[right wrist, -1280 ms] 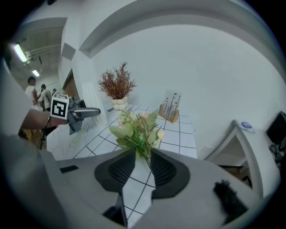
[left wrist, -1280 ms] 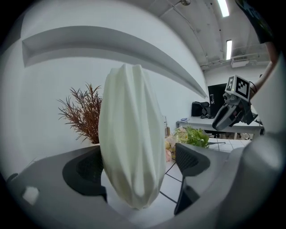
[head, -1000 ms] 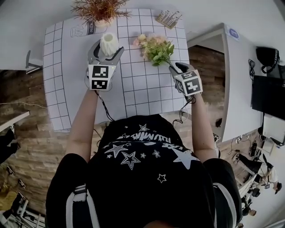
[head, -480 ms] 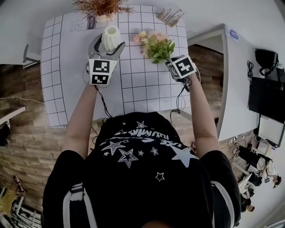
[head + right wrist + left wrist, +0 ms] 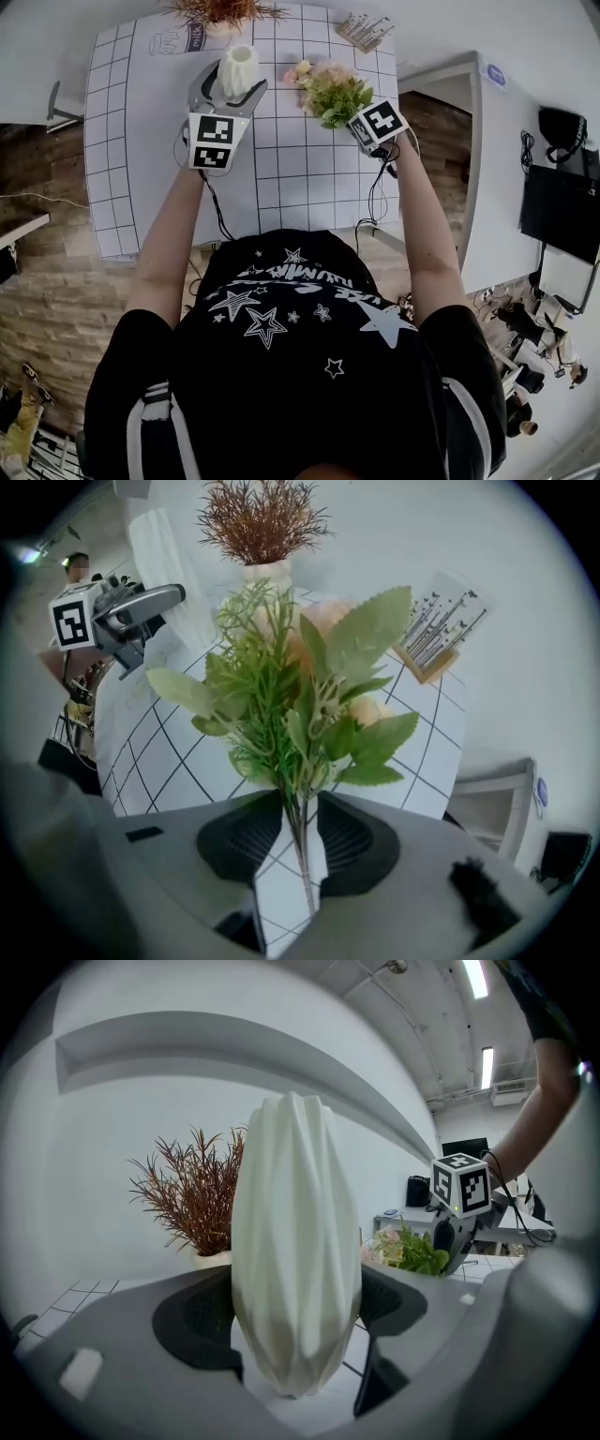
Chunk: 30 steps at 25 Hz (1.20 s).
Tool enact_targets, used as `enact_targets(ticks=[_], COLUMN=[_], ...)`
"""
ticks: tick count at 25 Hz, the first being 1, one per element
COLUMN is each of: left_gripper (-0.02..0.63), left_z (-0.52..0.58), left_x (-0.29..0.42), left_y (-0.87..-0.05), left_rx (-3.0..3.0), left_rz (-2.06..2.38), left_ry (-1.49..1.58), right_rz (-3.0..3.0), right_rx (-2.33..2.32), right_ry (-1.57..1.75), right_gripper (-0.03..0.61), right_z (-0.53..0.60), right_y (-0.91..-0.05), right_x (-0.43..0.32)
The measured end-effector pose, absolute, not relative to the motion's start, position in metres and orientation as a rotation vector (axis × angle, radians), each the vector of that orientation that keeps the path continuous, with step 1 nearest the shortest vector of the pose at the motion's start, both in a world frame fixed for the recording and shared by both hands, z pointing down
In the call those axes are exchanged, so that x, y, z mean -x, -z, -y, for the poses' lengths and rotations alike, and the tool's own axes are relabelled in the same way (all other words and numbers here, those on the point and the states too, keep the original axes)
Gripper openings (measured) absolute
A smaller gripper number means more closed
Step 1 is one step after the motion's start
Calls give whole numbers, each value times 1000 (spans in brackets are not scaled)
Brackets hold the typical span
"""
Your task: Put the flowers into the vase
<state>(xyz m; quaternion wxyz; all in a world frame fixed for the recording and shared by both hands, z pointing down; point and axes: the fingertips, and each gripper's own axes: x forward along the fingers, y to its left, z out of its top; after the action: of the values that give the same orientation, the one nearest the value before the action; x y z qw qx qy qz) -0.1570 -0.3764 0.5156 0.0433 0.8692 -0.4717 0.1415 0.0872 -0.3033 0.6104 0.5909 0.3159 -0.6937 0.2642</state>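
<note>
A white ribbed vase (image 5: 239, 67) stands upright on the gridded table (image 5: 309, 178). My left gripper (image 5: 234, 80) is shut on it, a pad against each side of its belly (image 5: 295, 1241). The flowers (image 5: 333, 89), pink and cream blooms with green leaves, lie on the table to the right of the vase. My right gripper (image 5: 361, 131) points down over their stem end. In the right gripper view the thin stems (image 5: 302, 855) run between its pads, with a gap on the right side. Its jaws are closing and do not press on the stems. The left gripper view shows the right gripper (image 5: 459, 1213) beside the bouquet (image 5: 408, 1251).
A reddish dried plant in a white pot (image 5: 225, 11) stands at the table's far edge behind the vase. A small card stand (image 5: 366, 30) sits at the far right corner. The table's right edge is close to my right gripper, and beyond it lies a white desk (image 5: 506, 141).
My right gripper moved toward the bouquet, tipped downward and sank over the stem end. My left gripper kept still on the vase.
</note>
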Motion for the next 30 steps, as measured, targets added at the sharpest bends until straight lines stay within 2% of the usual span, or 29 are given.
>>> enact_targets(ticks=[10, 26, 30], left_gripper=[379, 379, 379], left_z=[376, 375, 374], left_x=[157, 158, 159], left_y=[-516, -517, -518], left_rx=[-2654, -2639, -2635], left_rz=[1441, 1435, 1433], left_ry=[-433, -450, -452], right_rz=[1637, 1993, 2095], right_rx=[-666, -841, -876], right_ry=[-758, -1081, -1065], right_gripper=[74, 60, 58], right_z=[294, 290, 288], right_y=[-618, -587, -566], right_x=[-78, -33, -23])
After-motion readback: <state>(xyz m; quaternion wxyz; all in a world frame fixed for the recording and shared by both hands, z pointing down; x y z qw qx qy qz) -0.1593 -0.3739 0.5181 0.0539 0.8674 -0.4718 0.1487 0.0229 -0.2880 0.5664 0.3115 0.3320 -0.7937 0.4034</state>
